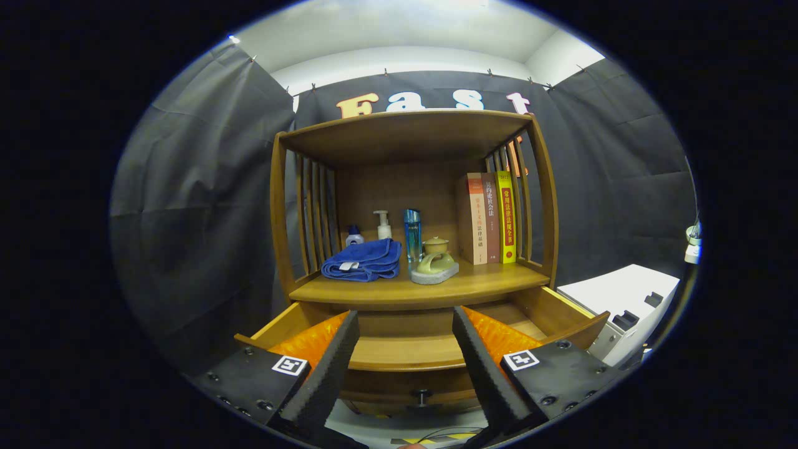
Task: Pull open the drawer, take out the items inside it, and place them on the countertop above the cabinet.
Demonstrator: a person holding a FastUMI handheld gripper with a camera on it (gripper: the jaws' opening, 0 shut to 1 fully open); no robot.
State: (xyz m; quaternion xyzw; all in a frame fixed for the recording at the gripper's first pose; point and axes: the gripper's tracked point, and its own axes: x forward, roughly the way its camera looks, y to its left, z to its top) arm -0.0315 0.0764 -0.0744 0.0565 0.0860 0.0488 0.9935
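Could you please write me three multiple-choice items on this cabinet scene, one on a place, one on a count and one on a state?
1. Where does the blue towel lie?
A. On the countertop, left of the teapot
B. Inside the drawer
C. On top of the books

2. How many books stand at the countertop's right end?
A. One
B. Three
C. Five

3. What state is the drawer in?
A. Pushed shut
B. Taken out of the cabinet
C. Pulled open

Answers: 1 A, the towel rests folded on the countertop beside the teapot. 2 B, three spines stand side by side. 3 C, the drawer's front juts out below the countertop, seen between the fingers of the open tongs, which hold nothing.
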